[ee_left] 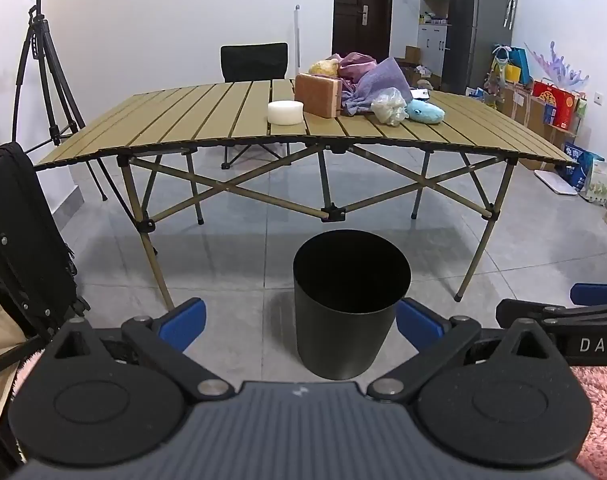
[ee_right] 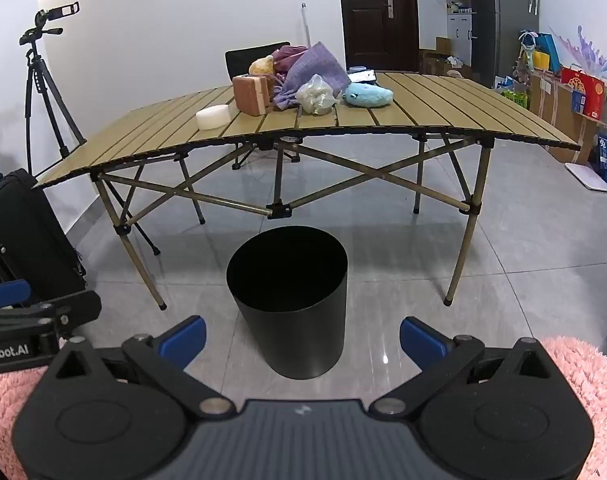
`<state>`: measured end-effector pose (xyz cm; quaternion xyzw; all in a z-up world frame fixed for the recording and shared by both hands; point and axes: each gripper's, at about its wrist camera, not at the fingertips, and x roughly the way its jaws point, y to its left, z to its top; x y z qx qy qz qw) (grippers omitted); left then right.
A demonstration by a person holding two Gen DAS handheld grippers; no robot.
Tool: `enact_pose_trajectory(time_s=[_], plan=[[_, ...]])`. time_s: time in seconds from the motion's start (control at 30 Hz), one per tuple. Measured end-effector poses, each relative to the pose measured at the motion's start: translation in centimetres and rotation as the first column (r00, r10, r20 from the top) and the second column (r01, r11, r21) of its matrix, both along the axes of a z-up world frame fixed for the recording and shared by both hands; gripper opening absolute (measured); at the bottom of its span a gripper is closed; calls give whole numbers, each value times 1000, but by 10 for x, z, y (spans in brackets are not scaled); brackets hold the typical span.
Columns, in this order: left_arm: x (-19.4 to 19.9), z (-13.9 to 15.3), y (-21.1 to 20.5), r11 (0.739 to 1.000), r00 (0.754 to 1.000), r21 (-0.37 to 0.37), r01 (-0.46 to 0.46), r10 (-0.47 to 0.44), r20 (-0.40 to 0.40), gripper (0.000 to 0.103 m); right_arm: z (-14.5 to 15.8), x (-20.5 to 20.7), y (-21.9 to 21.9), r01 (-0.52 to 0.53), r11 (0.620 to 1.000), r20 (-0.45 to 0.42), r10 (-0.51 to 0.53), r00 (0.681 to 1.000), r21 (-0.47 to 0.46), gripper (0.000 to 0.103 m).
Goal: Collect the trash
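Observation:
A black round bin [ee_left: 349, 304] [ee_right: 289, 300] stands on the grey tile floor in front of a folding slatted table [ee_left: 183, 120] [ee_right: 443, 108]. On the table lie a crumpled clear plastic bag [ee_left: 389, 106] [ee_right: 317, 94], a white foam disc [ee_left: 285, 112] [ee_right: 212, 117], a brown block [ee_left: 318, 94] [ee_right: 251, 94], purple cloths [ee_left: 377, 80] [ee_right: 311, 68], a yellow plush [ee_left: 323, 67] [ee_right: 261, 66] and a blue plush [ee_left: 425, 112] [ee_right: 367, 95]. My left gripper [ee_left: 301, 324] and right gripper [ee_right: 303, 336] are open and empty, low, near the bin.
A camera tripod [ee_left: 43, 60] [ee_right: 43, 72] and a black case [ee_left: 19, 220] [ee_right: 27, 228] stand at the left. A black chair [ee_left: 253, 62] is behind the table. Boxes and bags [ee_left: 551, 108] [ee_right: 575, 100] line the right wall. Pink fuzzy fabric [ee_right: 583, 380] lies below.

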<state>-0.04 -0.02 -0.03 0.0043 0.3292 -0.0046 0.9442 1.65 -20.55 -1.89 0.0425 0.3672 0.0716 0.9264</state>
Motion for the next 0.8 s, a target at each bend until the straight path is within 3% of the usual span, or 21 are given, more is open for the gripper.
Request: enact_pose_trajectory(time_s=[0.8], plan=[[-8,5,2,1000,999,12,-9,9,32,103,1,0,-1,2,1000,4,-2,1000,-2,103]])
